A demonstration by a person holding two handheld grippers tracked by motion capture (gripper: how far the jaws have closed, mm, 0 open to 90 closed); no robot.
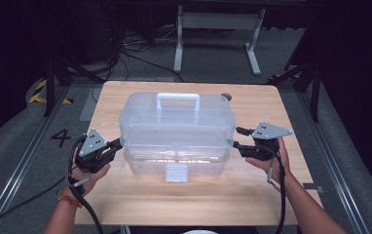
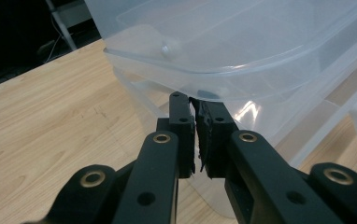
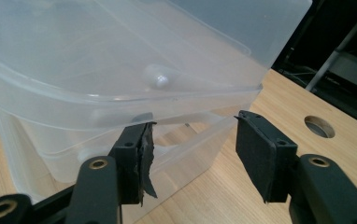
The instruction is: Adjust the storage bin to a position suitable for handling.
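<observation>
In the left gripper view the clear box (image 2: 242,51) ran off the top and right edges, and its rim covered the tips of the left gripper's fingers (image 2: 182,126), so whether they pinched plastic could not be told. In the right gripper view the box hid the tip of one finger (image 3: 137,154). In the high view both forearms were cut off by the bottom edge.

Black tongs (image 1: 117,145), grey triangular plates (image 1: 93,142)

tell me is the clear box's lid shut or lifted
Lifted. The lid sits raised above the clear box, with a gap along the front edge, and its front latch hangs unfastened on the base.
</observation>
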